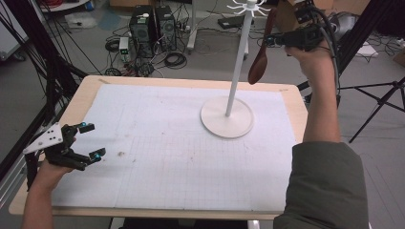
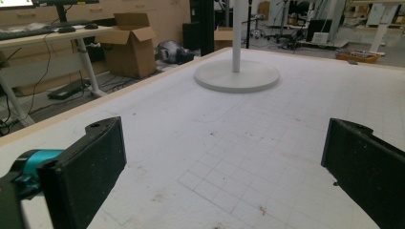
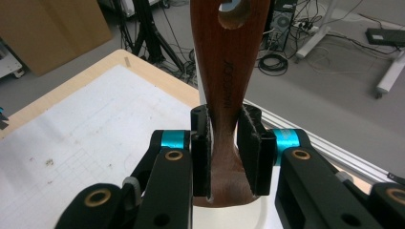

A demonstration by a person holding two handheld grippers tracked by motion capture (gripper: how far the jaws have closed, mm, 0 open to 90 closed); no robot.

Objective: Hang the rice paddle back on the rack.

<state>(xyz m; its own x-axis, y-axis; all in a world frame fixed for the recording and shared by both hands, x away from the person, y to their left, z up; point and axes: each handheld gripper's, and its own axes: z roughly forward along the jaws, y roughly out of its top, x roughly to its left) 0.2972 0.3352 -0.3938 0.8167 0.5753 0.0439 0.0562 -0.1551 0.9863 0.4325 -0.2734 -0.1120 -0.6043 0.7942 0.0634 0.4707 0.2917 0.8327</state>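
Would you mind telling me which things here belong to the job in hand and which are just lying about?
In use: wooden spoon, white hook stand, right hand-held gripper clamping the spoon.
Lying about: cardboard box, computer towers, floor cables, idle open left hand-held gripper.

A lab: computer towers [image 1: 152, 27] amid floor cables [image 1: 174, 59], tripod legs [image 1: 379, 102], cardboard boxes [image 2: 130, 45], desks [image 2: 45, 40].

White gridded mat [image 1: 181, 157] on wooden table [image 1: 83, 93], cardboard box [image 2: 131, 45] beyond.
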